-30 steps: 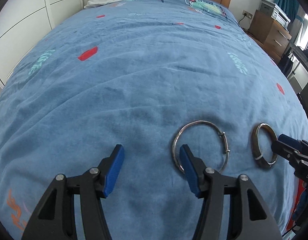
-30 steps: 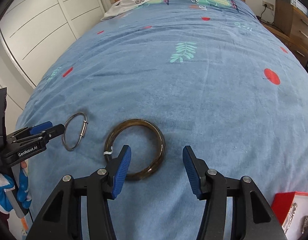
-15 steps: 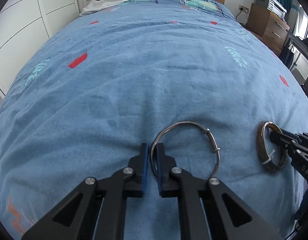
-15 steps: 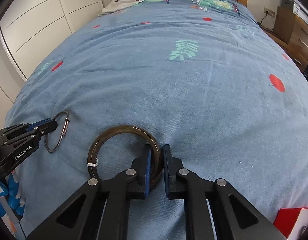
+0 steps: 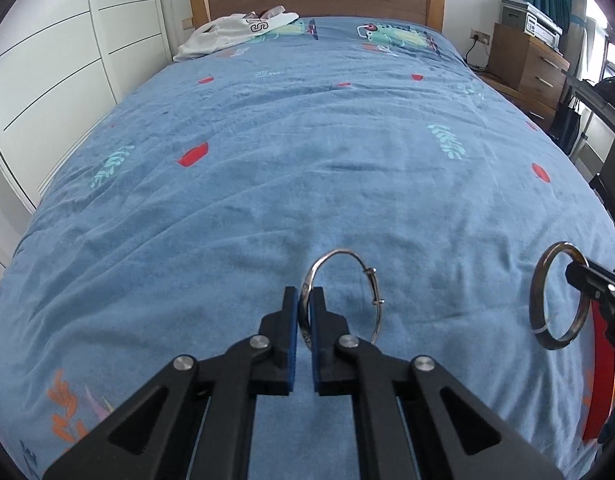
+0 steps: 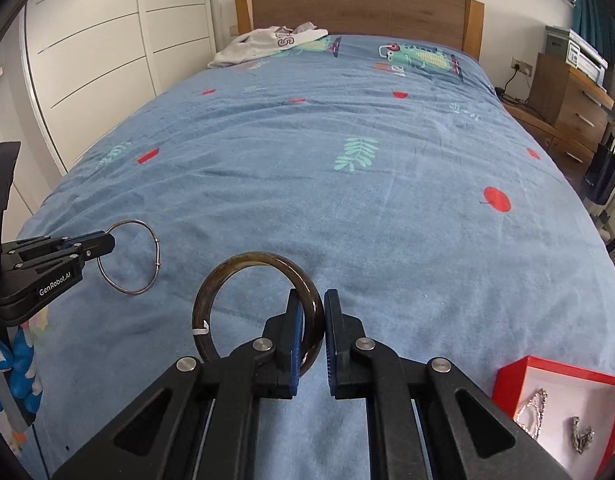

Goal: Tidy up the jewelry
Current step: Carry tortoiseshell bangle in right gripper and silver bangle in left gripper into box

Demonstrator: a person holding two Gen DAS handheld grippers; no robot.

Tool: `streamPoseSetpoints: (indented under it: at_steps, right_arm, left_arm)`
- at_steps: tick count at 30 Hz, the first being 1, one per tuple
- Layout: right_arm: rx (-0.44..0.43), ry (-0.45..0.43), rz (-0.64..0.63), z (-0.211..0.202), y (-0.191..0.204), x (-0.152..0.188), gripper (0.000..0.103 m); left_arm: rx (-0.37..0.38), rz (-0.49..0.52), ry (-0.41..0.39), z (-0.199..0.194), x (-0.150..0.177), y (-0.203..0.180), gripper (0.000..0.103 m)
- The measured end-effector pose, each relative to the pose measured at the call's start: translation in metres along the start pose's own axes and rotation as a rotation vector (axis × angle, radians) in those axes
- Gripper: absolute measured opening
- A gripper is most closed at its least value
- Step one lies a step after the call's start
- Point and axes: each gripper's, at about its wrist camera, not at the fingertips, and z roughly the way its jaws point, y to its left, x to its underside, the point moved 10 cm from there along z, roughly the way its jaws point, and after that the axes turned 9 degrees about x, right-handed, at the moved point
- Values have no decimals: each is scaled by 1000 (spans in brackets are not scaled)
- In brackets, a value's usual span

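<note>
Pick-up step, both sides. Left gripper [image 5: 305, 300] clamped on near-left rim of silver wire bangle [image 5: 343, 292], raised clear of blue bedspread [image 5: 267, 160]. Right gripper [image 6: 310, 312] pinched on near-right rim of dark amber bangle [image 6: 257, 308], likewise lifted. Red jewelry box [image 6: 511, 380] at near right, chains [image 6: 531, 412] inside. Next, judged: carry to the box, rings kept apart, release over open white lining.

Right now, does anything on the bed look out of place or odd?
A crumpled white garment lies loose by the headboard. Otherwise nothing odd: each bangle is cleanly gripped, and the red box sits open with chains inside.
</note>
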Motion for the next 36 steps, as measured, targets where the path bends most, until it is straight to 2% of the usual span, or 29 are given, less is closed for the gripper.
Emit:
streamPoseSetpoints:
  at_steps: [8,15,21,26,32,36]
  right_arm:
    - [7,-58,26,-64,-14,4,10]
    - [30,-80,65,-112,-44,25,10]
    - [87,-64,109,-135,-102,58,10]
    - [144,-36,148,-145,-161,88,10]
    - [179,14,154,-137,-214,117,10]
    - [186,48,142,-122,-235,133,10]
  left_arm:
    - [-6,67,-50,-65,2,-15,5]
    - [38,130,-75,-110,10,-64,5]
    - [135,167,-72,-122,21,-137,5]
    - [237,193,-46,-115,35,-211,5]
    - [350,239,3,-99,56,-302,5]
    - [379,276,62,-78,77,-347,5]
